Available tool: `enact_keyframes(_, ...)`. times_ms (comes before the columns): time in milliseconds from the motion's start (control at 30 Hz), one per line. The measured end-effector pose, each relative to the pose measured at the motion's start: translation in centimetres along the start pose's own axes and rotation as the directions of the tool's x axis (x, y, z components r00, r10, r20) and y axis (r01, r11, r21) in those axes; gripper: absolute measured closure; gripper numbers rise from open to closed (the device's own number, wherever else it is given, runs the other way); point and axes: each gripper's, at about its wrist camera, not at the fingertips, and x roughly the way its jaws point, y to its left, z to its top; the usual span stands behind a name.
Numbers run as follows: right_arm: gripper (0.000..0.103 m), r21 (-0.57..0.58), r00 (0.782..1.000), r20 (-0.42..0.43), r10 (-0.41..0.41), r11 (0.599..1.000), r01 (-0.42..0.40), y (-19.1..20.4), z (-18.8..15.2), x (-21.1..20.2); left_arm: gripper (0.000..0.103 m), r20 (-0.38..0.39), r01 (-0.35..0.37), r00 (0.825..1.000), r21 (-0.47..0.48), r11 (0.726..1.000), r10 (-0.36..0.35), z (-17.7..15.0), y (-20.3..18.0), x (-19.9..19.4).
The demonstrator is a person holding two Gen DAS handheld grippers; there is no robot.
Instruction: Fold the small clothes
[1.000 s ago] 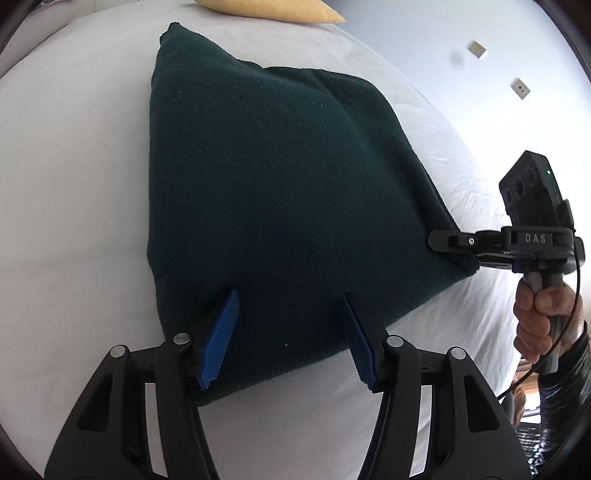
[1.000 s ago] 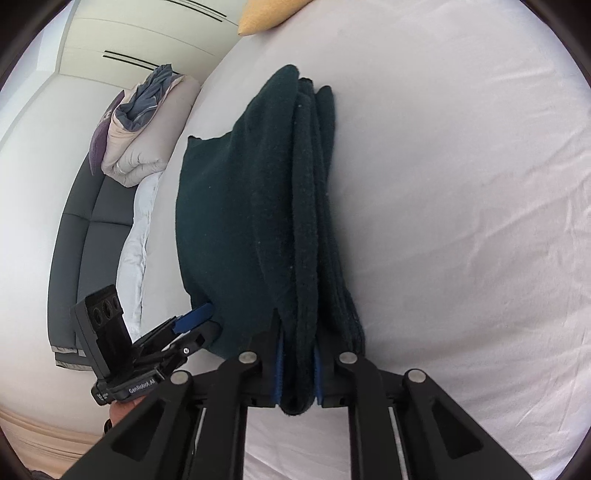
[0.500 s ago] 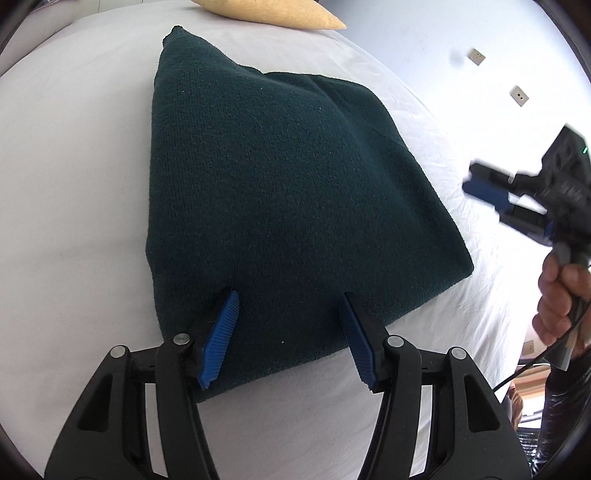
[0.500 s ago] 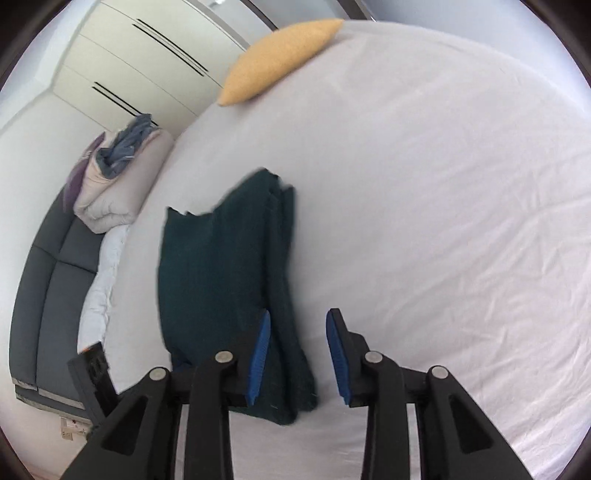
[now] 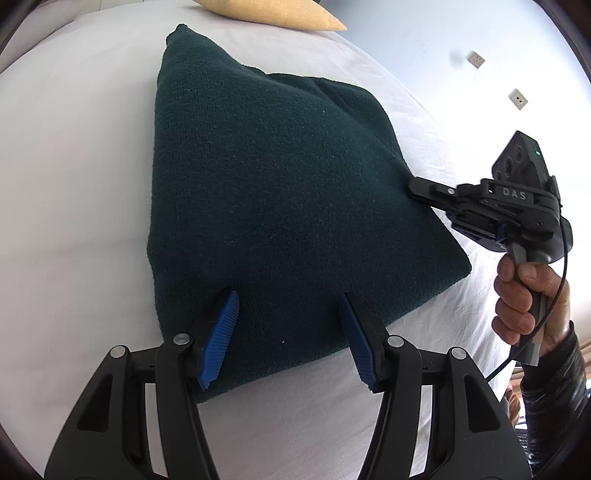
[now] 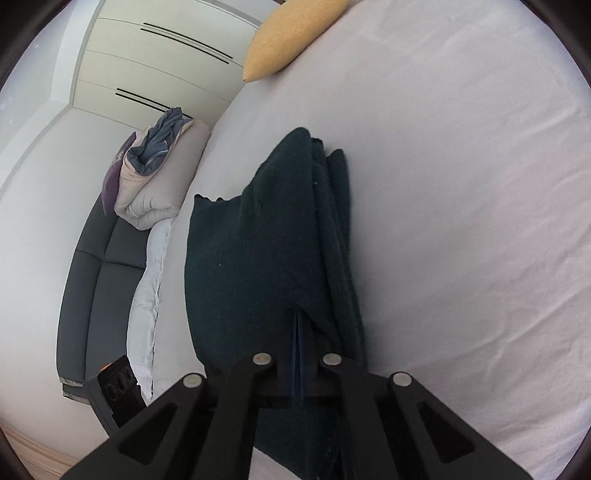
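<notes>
One dark-green knit garment (image 5: 280,206), folded, thick, roughly square, lies mid-bed (image 5: 66,184). One yellow pillow (image 5: 273,14) at 12. Left claw (image 5: 288,332) half open, empty; right claw (image 5: 415,188) at 3, just closed, nothing gripped.

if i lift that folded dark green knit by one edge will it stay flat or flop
Probably flop: the dark green knit is soft, its stacked layers lying loose along the side. The layers may slide apart. It looks thick, so likely hefty for its size, and unlikely to slip on the white sheet.
</notes>
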Motion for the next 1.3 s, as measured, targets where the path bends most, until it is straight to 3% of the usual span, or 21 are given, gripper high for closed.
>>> enact_keyframes(67, 0.100, -0.001, 0.999, 0.028, -0.032, 0.999, 0.032, 0.1, -0.1, -0.8, 0.048, 0.001, -0.004, 1.000, -0.001, 1.000, 0.004, 0.0, -0.1, 0.1)
enact_keyframes(167, 0.060, -0.005, 0.989, 0.095, -0.111, 0.994, 0.112, -0.1, -0.3, -3.0, 0.048, 0.002, -0.009, 1.000, 0.002, 1.000, 0.009, 0.0, -0.2, 0.1)
enact_keyframes(233, 0.060, 0.007, 0.990, 0.113, -0.089, 0.996, 0.089, -0.1, -0.2, -3.9, 0.048, 0.001, -0.014, 1.000, 0.007, 1.000, 0.014, 0.0, -0.3, 0.1)
enact_keyframes(300, 0.050, 0.014, 0.988, 0.119, -0.094, 0.996, 0.093, 0.2, 0.1, -3.9, 0.048, 0.003, -0.013, 1.000, 0.004, 1.000, 0.013, 0.0, -0.4, 0.0)
enact_keyframes(400, 0.043, -0.022, 0.988, 0.102, -0.118, 0.992, 0.121, 1.2, 0.6, -2.9, 0.047, 0.012, -0.003, 1.000, -0.007, 1.000, 0.004, 0.4, -0.6, -1.4)
enact_keyframes(500, 0.036, -0.039, 0.991, 0.062, -0.119, 0.992, 0.122, 1.6, 0.8, -1.9, 0.045, 0.089, -0.010, 0.996, -0.013, 1.000, 0.011, 1.4, -0.2, -4.2)
enact_keyframes(567, 0.035, -0.042, 0.992, 0.045, -0.119, 0.992, 0.121, 1.5, 0.9, -1.3, 0.032, 0.140, -0.026, 0.990, -0.044, 0.999, 0.032, 2.7, 0.9, -5.6)
enact_keyframes(633, 0.035, -0.031, 0.992, 0.025, -0.126, 0.991, 0.127, 1.2, 1.2, -0.6, 0.031, 0.143, -0.043, 0.988, -0.080, 0.996, 0.054, 4.4, 2.4, -5.5)
enact_keyframes(833, 0.035, -0.058, 0.992, -0.012, -0.122, 0.991, 0.121, 1.7, 1.7, 1.5, 0.031, 0.018, 0.020, 1.000, -0.175, 0.984, -0.017, 7.4, 5.4, -0.8)
enact_keyframes(933, 0.048, -0.078, 0.990, -0.047, -0.135, 0.988, 0.131, 2.0, 1.9, 2.7, 0.032, -0.032, 0.075, 0.996, -0.195, 0.978, -0.083, 8.2, 5.3, 1.6)
enact_keyframes(967, 0.056, -0.089, 0.987, -0.060, -0.147, 0.986, 0.141, 2.1, 1.9, 3.1, 0.036, -0.041, 0.087, 0.994, -0.201, 0.976, -0.097, 8.4, 5.3, 2.2)
enact_keyframes(1067, 0.064, -0.116, 0.982, -0.066, -0.177, 0.979, 0.169, 2.5, 2.0, 3.7, 0.040, -0.050, 0.106, 0.991, -0.231, 0.967, -0.121, 8.6, 5.3, 3.0)
enact_keyframes(1167, 0.069, -0.102, 0.983, -0.065, -0.173, 0.981, 0.166, 2.2, 2.0, 4.0, 0.048, -0.046, 0.128, 0.989, -0.249, 0.960, -0.144, 8.3, 5.5, 3.0)
enact_keyframes(1300, 0.074, -0.140, 0.976, -0.044, -0.213, 0.969, 0.206, 2.9, 1.4, 4.1, 0.055, -0.044, 0.109, 0.992, -0.224, 0.968, -0.122, 8.4, 4.8, 2.5)
